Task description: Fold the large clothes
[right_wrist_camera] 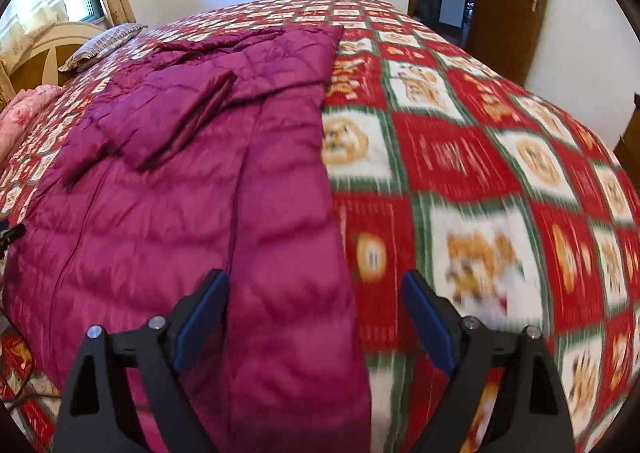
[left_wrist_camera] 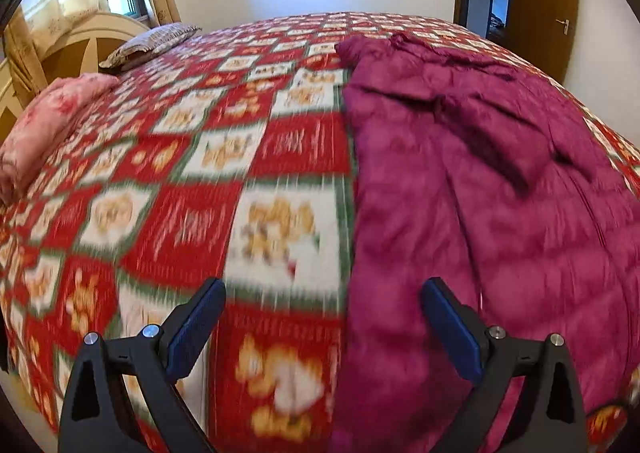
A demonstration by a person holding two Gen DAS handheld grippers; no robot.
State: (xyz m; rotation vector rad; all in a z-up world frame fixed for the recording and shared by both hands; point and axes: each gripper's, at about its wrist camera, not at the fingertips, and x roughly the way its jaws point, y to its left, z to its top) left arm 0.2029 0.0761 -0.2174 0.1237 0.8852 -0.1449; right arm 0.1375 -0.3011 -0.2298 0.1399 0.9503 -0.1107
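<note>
While both views blur, my left gripper (left_wrist_camera: pixel 322 295) and right gripper (right_wrist_camera: pixel 314 287) hang spread wide, grasping nothing, above the bed (left_wrist_camera: pixel 188 157). Between them, a purple quilted coat (right_wrist_camera: pixel 192 181) lies flat on the checked bedspread, sleeve folded across.

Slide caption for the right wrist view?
Open right tongs hover over the magenta puffer coat's edge on the checkered bedspread.
</note>
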